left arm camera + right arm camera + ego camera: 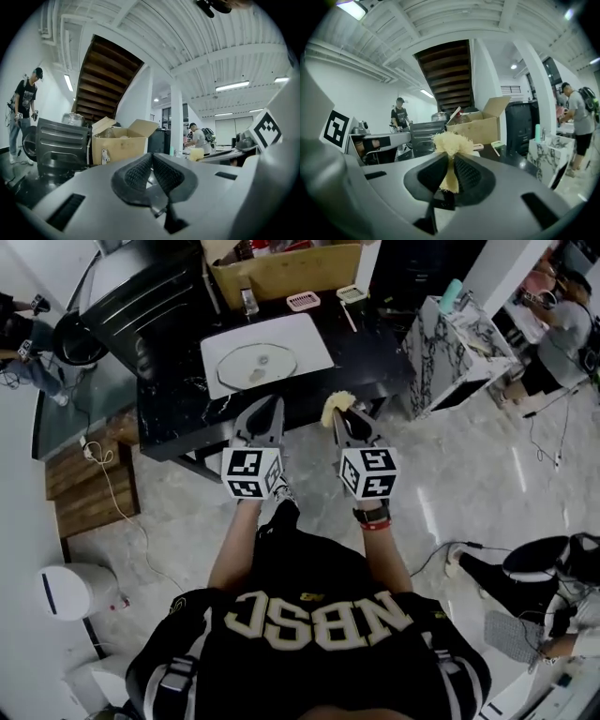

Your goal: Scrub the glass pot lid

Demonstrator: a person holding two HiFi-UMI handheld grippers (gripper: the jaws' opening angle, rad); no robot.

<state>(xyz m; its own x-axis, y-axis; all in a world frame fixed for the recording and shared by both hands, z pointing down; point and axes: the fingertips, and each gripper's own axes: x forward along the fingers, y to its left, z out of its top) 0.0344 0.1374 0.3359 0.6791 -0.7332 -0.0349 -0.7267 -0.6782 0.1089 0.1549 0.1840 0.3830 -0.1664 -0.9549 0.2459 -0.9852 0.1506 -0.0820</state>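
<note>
Yellow scrubber (337, 405), one (glass lid (256, 363), one)

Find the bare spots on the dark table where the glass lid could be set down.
Bare tabletop lies right of the white mat, toward the table's right edge, and at the front-left corner in front of the black rack. The back edge by the cardboard box is crowded with small items.

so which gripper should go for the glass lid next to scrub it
Right. The right gripper is clamped on the yellow scrub pad; the left gripper is shut and empty. Both hang short of the glass lid.
</note>
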